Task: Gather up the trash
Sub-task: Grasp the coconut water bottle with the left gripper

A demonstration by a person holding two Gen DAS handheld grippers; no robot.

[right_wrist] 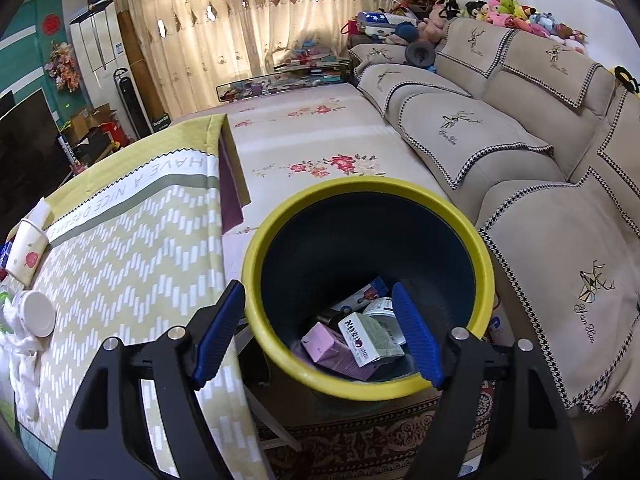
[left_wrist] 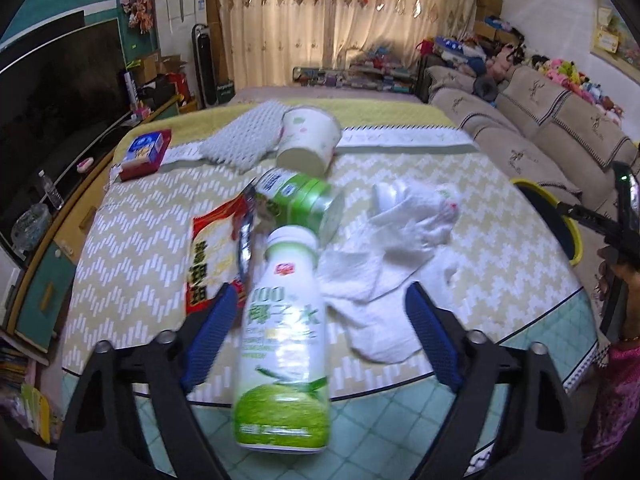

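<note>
In the left wrist view a white and green drink bottle (left_wrist: pixel 284 340) lies on the patterned table, between the wide-open fingers of my left gripper (left_wrist: pixel 320 328), which touch nothing. Beyond it lie a green can (left_wrist: pixel 300 200), a red and white snack bag (left_wrist: pixel 216 256), crumpled white tissues (left_wrist: pixel 384 264), a paper cup (left_wrist: pixel 308 140) and a small box (left_wrist: pixel 146 154). In the right wrist view my right gripper (right_wrist: pixel 320 332) is open and empty above the yellow-rimmed bin (right_wrist: pixel 280 216), which holds a purple carton (right_wrist: pixel 332 350) and a white box (right_wrist: pixel 370 340).
A beige sofa (right_wrist: pixel 500 140) runs along the right, with plush toys behind it. A TV cabinet (left_wrist: pixel 52 120) stands left of the table. The bin rim (left_wrist: pixel 560 208) shows past the table's right edge. A white lid (right_wrist: pixel 36 314) and tissues lie on the table.
</note>
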